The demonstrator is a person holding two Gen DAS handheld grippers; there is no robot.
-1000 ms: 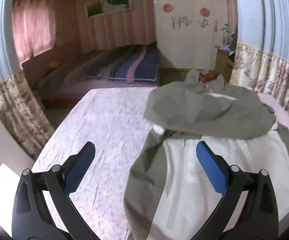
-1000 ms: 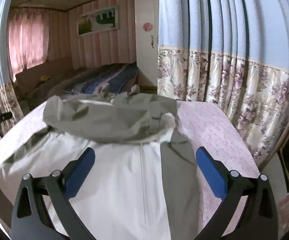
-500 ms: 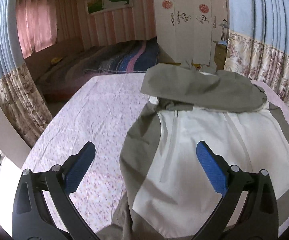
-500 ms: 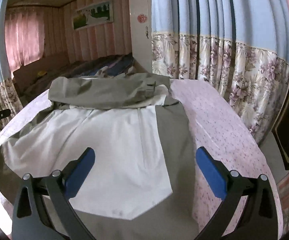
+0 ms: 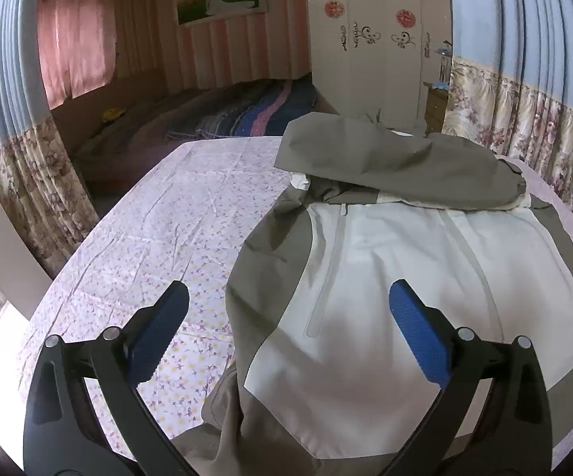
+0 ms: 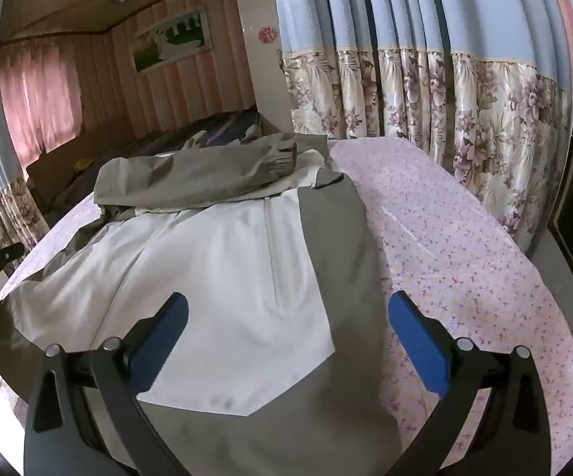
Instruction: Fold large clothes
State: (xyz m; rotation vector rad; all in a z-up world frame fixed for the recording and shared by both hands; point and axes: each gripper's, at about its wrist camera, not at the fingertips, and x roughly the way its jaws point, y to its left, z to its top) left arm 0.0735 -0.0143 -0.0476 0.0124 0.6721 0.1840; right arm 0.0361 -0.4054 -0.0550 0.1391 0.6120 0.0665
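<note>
Now, left gripper (image 5: 286,329): jaws spread wide, holding nothing, poised over the near left hem.
Right gripper (image 6: 286,329): likewise spread and empty, above the near right hem.
Jacket (image 5: 425,269): lay flat on the table (image 5: 159,238), grey with a white panel, directly ahead of both grippers.
Long axis: ran straight away from the grippers, hem nearest, collar farthest.
Sleeve (image 6: 199,174): folded crosswise over the far end.
Nearer side: neither, judging by the views; each gripper sat by its own hem corner.

Grey-and-white jacket (image 5: 385,277) lies flat, sleeves folded across its top.
</note>
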